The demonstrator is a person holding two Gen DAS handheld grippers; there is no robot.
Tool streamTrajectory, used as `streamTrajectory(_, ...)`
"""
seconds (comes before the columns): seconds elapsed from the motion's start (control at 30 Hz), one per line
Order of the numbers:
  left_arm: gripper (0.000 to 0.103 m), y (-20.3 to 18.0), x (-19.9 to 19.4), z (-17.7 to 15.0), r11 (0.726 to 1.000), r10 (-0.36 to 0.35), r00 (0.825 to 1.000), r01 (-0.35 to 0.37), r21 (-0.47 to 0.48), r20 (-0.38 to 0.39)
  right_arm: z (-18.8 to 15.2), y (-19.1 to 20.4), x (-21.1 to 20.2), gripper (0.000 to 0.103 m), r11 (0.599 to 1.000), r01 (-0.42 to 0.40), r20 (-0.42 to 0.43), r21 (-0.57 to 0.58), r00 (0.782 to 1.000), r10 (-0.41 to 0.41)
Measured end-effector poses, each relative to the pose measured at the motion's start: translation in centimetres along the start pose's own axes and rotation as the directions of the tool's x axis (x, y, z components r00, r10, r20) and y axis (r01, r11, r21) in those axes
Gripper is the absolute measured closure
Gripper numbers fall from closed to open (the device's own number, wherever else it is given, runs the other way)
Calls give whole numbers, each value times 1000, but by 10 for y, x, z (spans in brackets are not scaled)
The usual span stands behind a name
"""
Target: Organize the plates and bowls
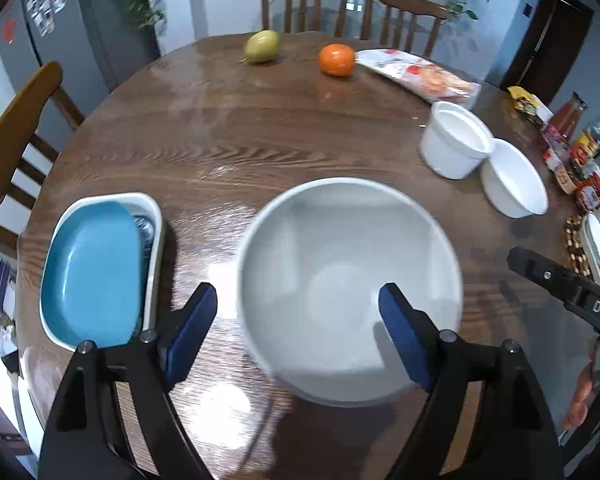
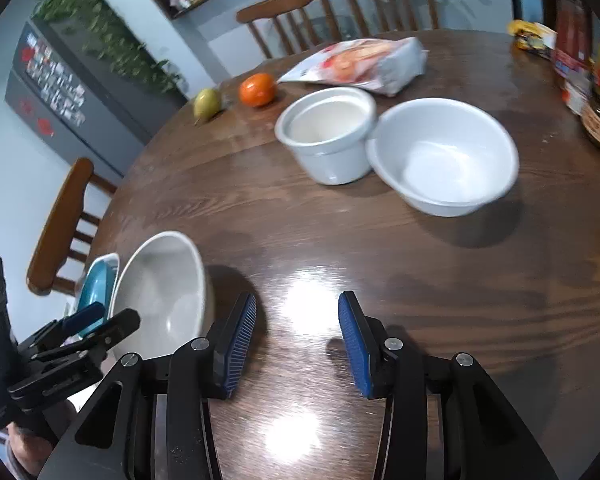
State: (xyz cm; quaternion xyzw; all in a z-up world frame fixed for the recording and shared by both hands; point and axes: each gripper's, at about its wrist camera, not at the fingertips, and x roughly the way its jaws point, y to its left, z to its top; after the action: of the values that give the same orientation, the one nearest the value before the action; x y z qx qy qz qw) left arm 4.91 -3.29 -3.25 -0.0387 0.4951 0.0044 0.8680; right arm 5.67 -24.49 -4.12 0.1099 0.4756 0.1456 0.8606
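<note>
A large grey-white bowl [image 1: 348,292] sits on the round wooden table, blurred. My left gripper [image 1: 298,320] is open, its right finger inside the bowl and its left finger outside the near-left rim. A blue plate [image 1: 94,276] lies in a white dish [image 1: 148,208] to the left. Two white bowls stand at the right: a straight-sided one [image 1: 456,140] and a wider one [image 1: 514,178]. In the right wrist view my right gripper [image 2: 298,338] is open and empty over bare table; the straight-sided bowl [image 2: 328,134] and the wide bowl [image 2: 444,156] stand ahead, the large bowl [image 2: 164,292] to the left.
A pear [image 1: 262,46], an orange [image 1: 337,60] and a snack bag [image 1: 420,74] lie at the table's far side. Jars and packets [image 1: 576,152] crowd the right edge. Wooden chairs [image 1: 306,0] stand around the table.
</note>
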Motion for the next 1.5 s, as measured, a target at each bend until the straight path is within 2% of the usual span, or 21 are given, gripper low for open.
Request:
streamTrajectory(0.13, 15, -23, -4, 1, 999, -23, 1000, 22, 48, 9, -2, -20, -12, 59, 999, 15, 23, 34, 1000, -16)
streamTrajectory(0.37, 1, -71, -3, 8, 990, -70, 997, 68, 120, 12, -3, -55, -29, 58, 994, 54, 51, 97, 997, -60)
streamTrajectory(0.47, 1, -91, -1, 13, 985, -84, 996, 81, 149, 11, 2, -68, -36, 48, 991, 77, 65, 113, 994, -85)
streamTrajectory(0.57, 1, -110, 5, 21, 982, -99, 995, 97, 163, 7, 12, -77, -43, 46, 988, 102, 85, 116, 990, -112)
streamTrajectory(0.63, 1, -119, 9, 27, 982, -113, 994, 111, 152, 4, 19, -81, -45, 46, 987, 111, 93, 119, 988, -122)
streamTrajectory(0.8, 1, -136, 28, 50, 986, -157, 988, 158, 55, -8, 45, -98, -43, 46, 982, 134, 102, 136, 984, -149)
streamTrajectory(1.0, 2, -153, 63, 71, 985, -170, 984, 169, -21, -48, 69, -124, -19, 46, 974, 135, 61, 181, 987, -148)
streamTrajectory(1.13, 3, -160, 80, 78, 987, -159, 986, 157, -32, -55, 75, -131, -7, 46, 973, 124, 48, 195, 990, -136)
streamTrajectory(1.17, 4, -162, 85, 80, 987, -160, 985, 158, -35, -63, 76, -133, -3, 46, 973, 119, 46, 199, 990, -130)
streamTrajectory(1.37, 25, -166, 105, 83, 983, -181, 979, 178, -34, -98, 83, -143, 12, 46, 973, 79, 35, 218, 995, -89)
streamTrajectory(1.4, 29, -167, 107, 84, 983, -185, 978, 183, -33, -100, 84, -144, 14, 48, 973, 80, 33, 217, 995, -89)
streamTrajectory(1.43, 31, -167, 109, 85, 981, -195, 975, 193, -30, -102, 84, -144, 15, 57, 974, 77, 33, 214, 996, -86)
streamTrajectory(1.5, 47, -170, 110, 86, 978, -208, 972, 208, -17, -105, 85, -146, 18, 68, 975, 58, 30, 214, 997, -67)
